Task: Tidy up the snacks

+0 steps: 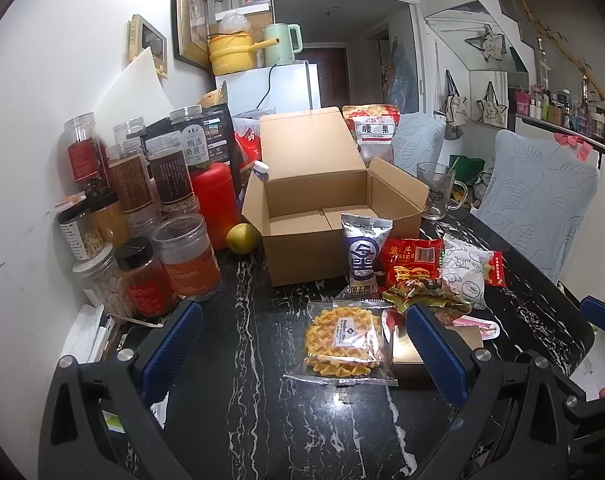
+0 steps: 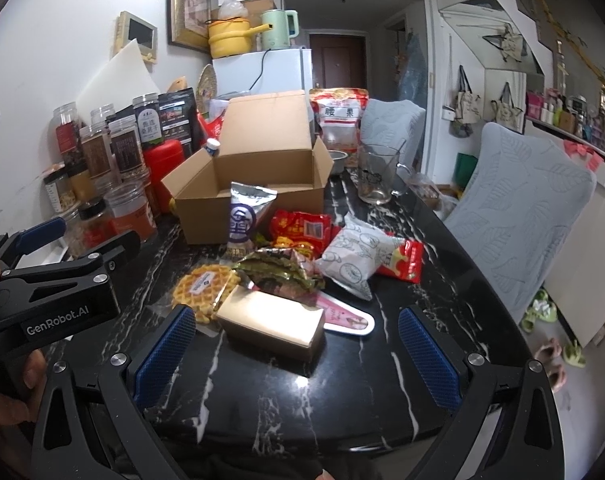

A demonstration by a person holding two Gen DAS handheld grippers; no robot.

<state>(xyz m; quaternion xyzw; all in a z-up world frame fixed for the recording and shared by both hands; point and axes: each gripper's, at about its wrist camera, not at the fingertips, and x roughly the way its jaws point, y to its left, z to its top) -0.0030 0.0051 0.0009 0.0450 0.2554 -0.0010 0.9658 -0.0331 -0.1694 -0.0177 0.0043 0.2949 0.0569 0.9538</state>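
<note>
An open cardboard box stands empty on the black marble table. In front of it lie snacks: a silver-blue packet, a red packet, a white printed packet, a green-gold wrapper, a bagged waffle, a gold box and a pink packet. My left gripper is open around the waffle, above the table. My right gripper is open, just short of the gold box.
Several jars and a red canister crowd the left wall. A pear-like fruit lies beside the box. A glass mug and a cashew bag stand behind. Covered chairs line the table's right edge.
</note>
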